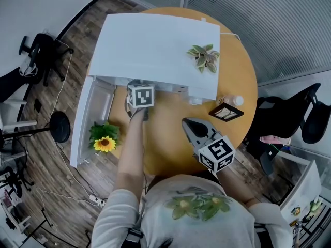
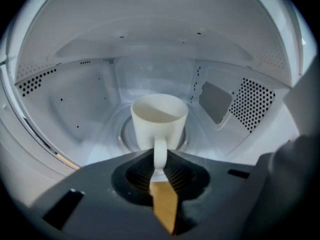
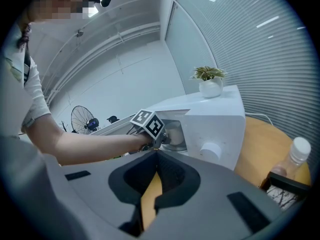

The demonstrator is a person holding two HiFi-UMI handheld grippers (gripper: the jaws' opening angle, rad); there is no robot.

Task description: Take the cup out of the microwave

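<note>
one cup (image 2: 159, 118) in one microwave (image 2: 75, 109), handle tight between left fingers (image 2: 141, 170); right fingers (image 3: 171, 173) together

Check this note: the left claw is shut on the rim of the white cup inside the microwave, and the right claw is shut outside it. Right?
Wrong in one respect. The left gripper view shows the left claw shut on the handle of the white cup, not on its rim. The rest stands: the cup sits inside the microwave, and the right claw is shut outside it, holding nothing.
</note>
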